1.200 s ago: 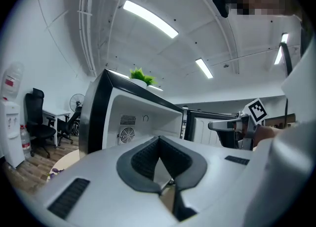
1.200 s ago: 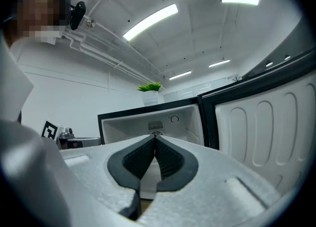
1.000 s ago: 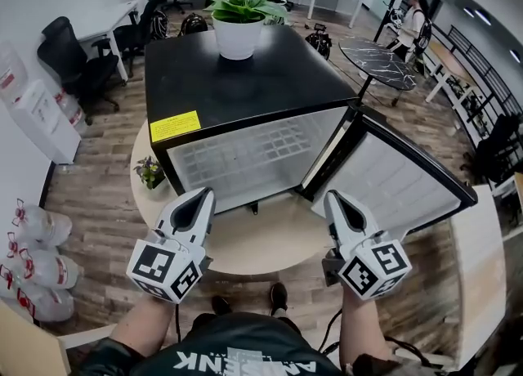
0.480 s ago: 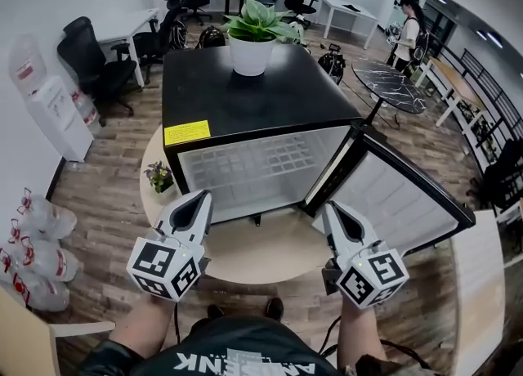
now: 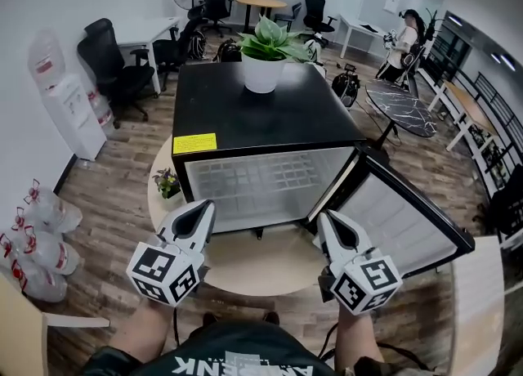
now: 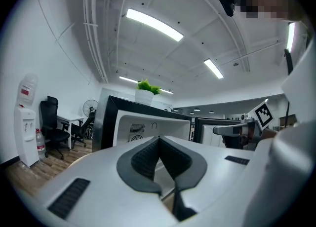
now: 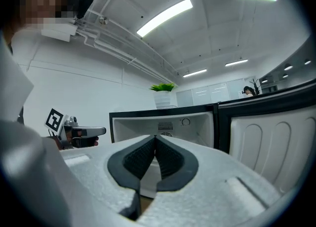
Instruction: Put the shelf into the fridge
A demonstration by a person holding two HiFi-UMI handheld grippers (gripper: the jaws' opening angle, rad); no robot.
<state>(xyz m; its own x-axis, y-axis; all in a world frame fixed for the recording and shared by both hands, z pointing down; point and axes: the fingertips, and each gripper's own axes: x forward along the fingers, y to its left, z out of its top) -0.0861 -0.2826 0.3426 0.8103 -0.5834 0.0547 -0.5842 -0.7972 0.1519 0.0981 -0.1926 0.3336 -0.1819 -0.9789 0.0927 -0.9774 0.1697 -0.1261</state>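
Shelf, pale grid, inside black open-doored fridge

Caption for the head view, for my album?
Shut white left gripper and right gripper face the open black mini fridge bearing a potted plant.

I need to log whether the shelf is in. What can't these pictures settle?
Shelf: head view shows only a faint grid inside the fridge; too dim to tell how it sits.
Fridge floor: in both gripper views, hidden behind the shut left gripper and right gripper.
Yellow label: head view, print too small.
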